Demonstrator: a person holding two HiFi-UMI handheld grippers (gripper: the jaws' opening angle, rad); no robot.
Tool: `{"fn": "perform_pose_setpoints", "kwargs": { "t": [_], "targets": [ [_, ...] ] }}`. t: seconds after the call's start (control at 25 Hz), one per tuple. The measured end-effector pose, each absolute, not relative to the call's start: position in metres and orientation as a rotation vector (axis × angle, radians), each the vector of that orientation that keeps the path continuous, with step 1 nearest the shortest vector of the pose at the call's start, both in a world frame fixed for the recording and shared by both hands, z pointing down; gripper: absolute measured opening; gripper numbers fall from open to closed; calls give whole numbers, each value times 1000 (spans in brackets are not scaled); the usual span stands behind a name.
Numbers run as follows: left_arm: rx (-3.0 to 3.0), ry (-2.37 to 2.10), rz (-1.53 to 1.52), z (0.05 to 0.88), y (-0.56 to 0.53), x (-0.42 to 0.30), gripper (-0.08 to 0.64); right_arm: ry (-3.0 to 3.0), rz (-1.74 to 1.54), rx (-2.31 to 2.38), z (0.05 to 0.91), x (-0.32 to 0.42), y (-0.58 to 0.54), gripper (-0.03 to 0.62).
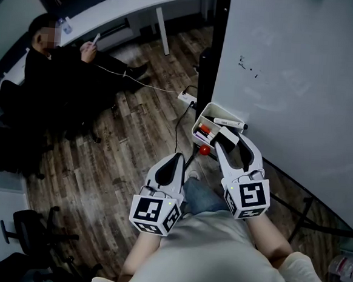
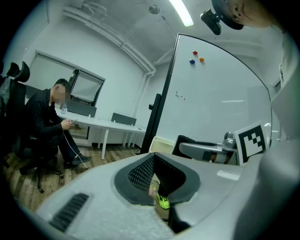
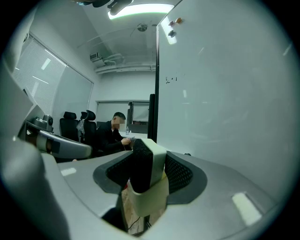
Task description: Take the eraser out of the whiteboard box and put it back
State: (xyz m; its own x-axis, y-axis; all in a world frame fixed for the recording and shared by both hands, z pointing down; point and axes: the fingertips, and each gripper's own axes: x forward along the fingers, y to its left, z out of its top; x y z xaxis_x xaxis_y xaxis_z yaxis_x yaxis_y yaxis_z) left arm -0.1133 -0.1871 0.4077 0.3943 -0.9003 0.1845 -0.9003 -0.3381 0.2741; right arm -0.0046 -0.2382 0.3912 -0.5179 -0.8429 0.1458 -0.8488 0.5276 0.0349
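Observation:
In the head view my right gripper (image 1: 228, 139) is shut on the eraser (image 1: 227, 135), a white block with a black felt side, held just over the cream whiteboard box (image 1: 218, 107) that hangs at the board's lower left corner. In the right gripper view the eraser (image 3: 149, 165) stands upright between the dark pads of the right gripper (image 3: 149, 169), with the box (image 3: 146, 206) right beneath it. Markers (image 1: 225, 121) lie inside the box. My left gripper (image 1: 173, 165) hangs lower left of the box, shut and empty; the left gripper view shows that left gripper (image 2: 153, 180) with its jaws together.
The whiteboard (image 1: 304, 68) fills the right side on a black stand (image 1: 217, 43). A seated person (image 1: 60, 67) with a phone is at upper left, a charging cable leading to a power strip (image 1: 186, 97) on the wood floor. Office chairs (image 1: 29, 229) stand at lower left.

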Motion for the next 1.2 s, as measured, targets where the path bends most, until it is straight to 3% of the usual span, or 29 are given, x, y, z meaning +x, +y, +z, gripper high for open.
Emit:
{"fn": "perform_pose_setpoints", "kwargs": {
  "t": [0.84,1.0,1.2],
  "targets": [
    [2335,-1568,0,405,-179,-112,5,-2620,72,1447,391,-8,-235,227],
    [2337,-1569,-1,403,-177,-113,4,-2620,67,1455,389,-7,-234,271],
    [2339,-1566,-5,402,-175,-111,3,-2634,55,1464,381,-7,-231,281]
  ]
}}
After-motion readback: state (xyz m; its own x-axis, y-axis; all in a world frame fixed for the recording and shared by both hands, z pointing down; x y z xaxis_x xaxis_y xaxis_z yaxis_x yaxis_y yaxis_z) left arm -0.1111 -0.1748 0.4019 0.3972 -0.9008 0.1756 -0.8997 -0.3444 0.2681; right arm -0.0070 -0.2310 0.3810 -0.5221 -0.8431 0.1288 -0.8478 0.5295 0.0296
